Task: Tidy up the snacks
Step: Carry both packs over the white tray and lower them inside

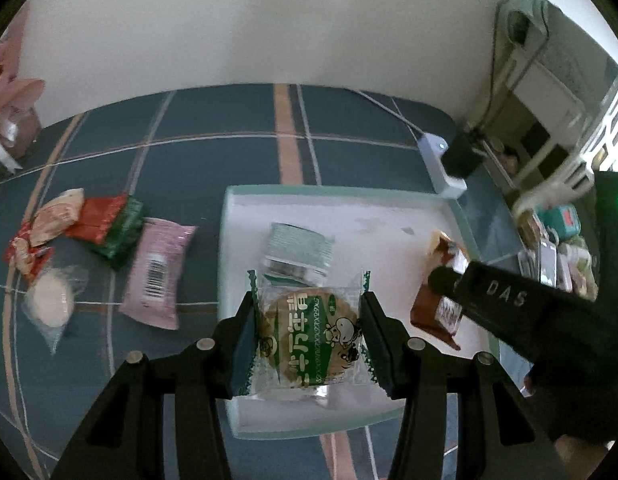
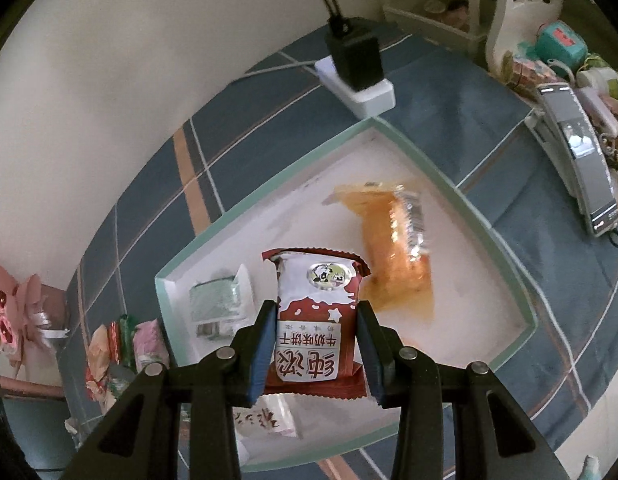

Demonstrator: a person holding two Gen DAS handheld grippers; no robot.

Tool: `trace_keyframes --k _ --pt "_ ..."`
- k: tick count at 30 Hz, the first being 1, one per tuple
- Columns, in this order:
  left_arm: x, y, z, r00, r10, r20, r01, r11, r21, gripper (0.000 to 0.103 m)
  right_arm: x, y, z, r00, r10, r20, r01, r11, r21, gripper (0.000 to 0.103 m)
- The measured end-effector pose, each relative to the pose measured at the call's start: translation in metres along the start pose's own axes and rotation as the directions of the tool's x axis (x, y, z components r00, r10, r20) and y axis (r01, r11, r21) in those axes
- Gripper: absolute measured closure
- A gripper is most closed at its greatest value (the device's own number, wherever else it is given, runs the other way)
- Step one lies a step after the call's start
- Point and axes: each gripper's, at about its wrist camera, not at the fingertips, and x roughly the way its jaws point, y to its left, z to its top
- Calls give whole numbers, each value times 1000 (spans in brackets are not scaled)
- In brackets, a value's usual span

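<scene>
Two snacks are being carried over the shallow tray (image 1: 461,220) at once: a green-wrapped round cracker (image 1: 309,336) is clamped in the left gripper (image 1: 309,340), and a red-and-white milk biscuit packet (image 2: 315,320) is pinched in the right gripper (image 2: 317,348) — neither is set down yet. Already in the tray are a pale green packet (image 1: 299,246), an orange packet (image 2: 393,248) and a white packet with red lettering (image 2: 269,420). Left on the plaid-covered desk (image 1: 229,160), beside the tray, is a loose cluster — a pink packet (image 1: 159,272), a red-and-green one (image 1: 113,228), a clear-wrapped pale round cake (image 1: 53,300) and a few others. The task is judged roughly half done.
</scene>
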Motion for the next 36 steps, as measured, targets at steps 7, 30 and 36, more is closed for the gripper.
trace_keyframes --k 7,30,36 --pt "21 -10 -2 999 -27 -38 28 1000 14 51 -6 -4 5 999 -14 30 15 1000 -26 61" --pt "66 -8 1 996 -26 -80 27 999 20 51 16 13 4 999 -38 4 38 983 -177 61" --pt "75 -4 2 997 -20 -78 21 1000 15 51 29 12 3 999 -47 -23 42 981 -189 61"
